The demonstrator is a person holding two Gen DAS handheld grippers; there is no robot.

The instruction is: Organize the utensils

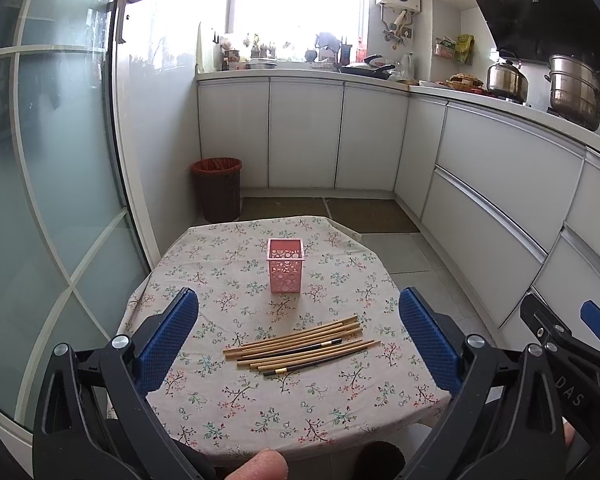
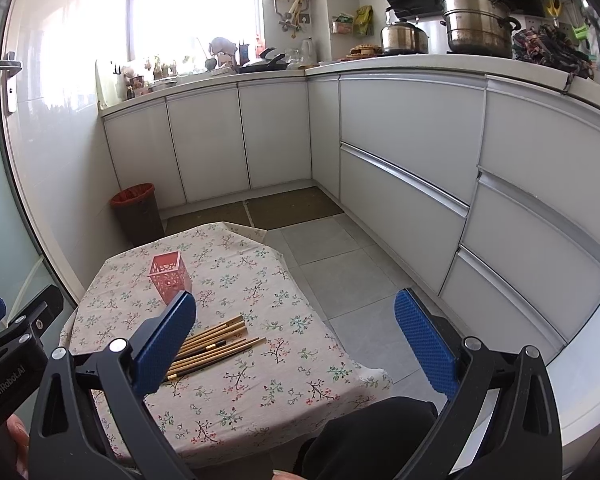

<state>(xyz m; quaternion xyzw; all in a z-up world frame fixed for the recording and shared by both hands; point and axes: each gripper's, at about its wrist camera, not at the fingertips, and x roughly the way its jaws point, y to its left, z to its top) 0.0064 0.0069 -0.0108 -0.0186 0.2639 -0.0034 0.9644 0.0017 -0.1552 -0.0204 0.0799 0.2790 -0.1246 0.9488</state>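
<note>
Several bamboo and dark chopsticks [image 1: 300, 346] lie in a loose bundle on the floral-cloth table [image 1: 220, 420]. Behind them a pink perforated square holder [image 1: 285, 266] stands upright, nothing showing inside it. My left gripper [image 1: 299, 294] hovers open over the table's near side, its blue pads either side of the bundle. My right gripper [image 1: 564, 316] shows at the right edge. In the right wrist view, the right gripper [image 2: 296, 295] is open and holds nothing, above the table's right part. The chopsticks [image 2: 216, 344] lie partly behind its left pad, with the holder [image 2: 170, 276] beyond. The left gripper [image 2: 20, 308] is at the left edge.
A dark bin with a red liner [image 1: 217, 188] stands on the floor beyond the table, by a glass door [image 1: 60, 200]. White cabinets [image 2: 400, 160] run along the back and right, with pots [image 2: 476, 24] on the counter. Grey floor tiles [image 2: 340, 280] lie right of the table. A thumb [image 1: 260, 466] is at the bottom edge.
</note>
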